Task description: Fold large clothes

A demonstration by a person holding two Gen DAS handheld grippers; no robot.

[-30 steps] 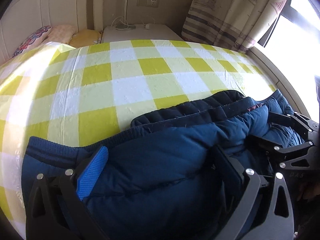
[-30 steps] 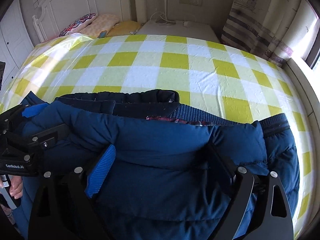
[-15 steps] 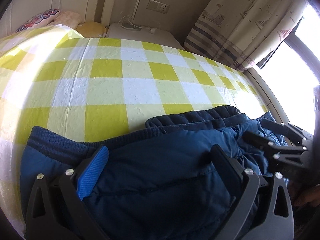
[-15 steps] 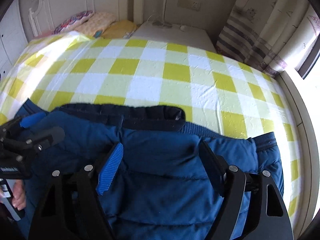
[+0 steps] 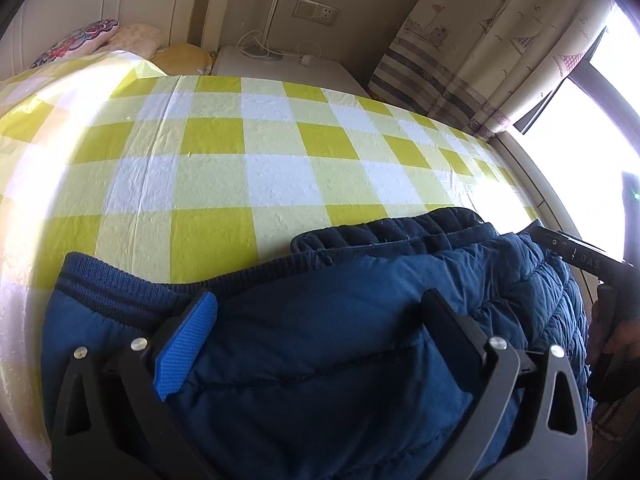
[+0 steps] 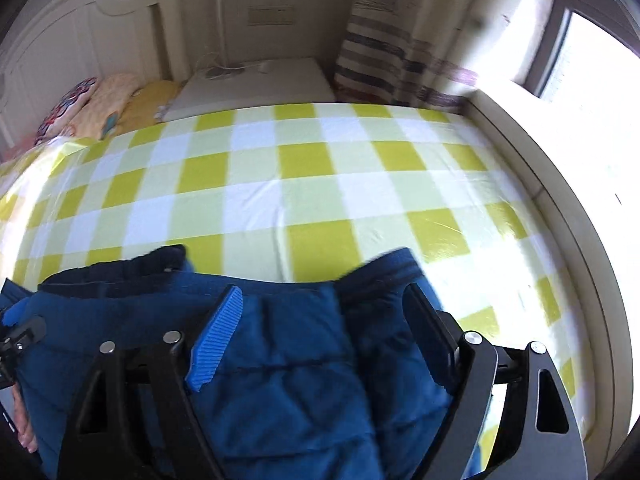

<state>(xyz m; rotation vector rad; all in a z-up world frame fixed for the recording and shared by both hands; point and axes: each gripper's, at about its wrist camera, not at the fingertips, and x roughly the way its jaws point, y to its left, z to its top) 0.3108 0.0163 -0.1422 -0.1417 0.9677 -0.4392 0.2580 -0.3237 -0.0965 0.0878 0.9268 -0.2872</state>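
A dark blue padded jacket [image 5: 360,340] lies folded at the near edge of a bed with a yellow and white checked sheet [image 5: 256,168]. Its ribbed hem and darker collar [image 5: 392,232] face the far side. My left gripper [image 5: 316,320] is open, its jaws wide apart over the jacket's left part, with padded fabric between them. My right gripper [image 6: 320,316] is open over the jacket's right part [image 6: 288,380], jaws wide apart. The right gripper shows at the right edge of the left wrist view [image 5: 580,256]; the left gripper shows at the left edge of the right wrist view [image 6: 20,328].
Pillows [image 5: 96,40] lie at the headboard, far left. A white bedside cabinet [image 5: 280,64] with cables stands at the back. Striped curtains [image 5: 460,68] and a bright window [image 5: 580,152] are at the right. A low ledge [image 6: 560,208] runs along the bed's right side.
Both grippers have drawn back toward the near edge and tilted up, so more sheet shows beyond the jacket. The right wrist view is blurred with motion. Both stay open.
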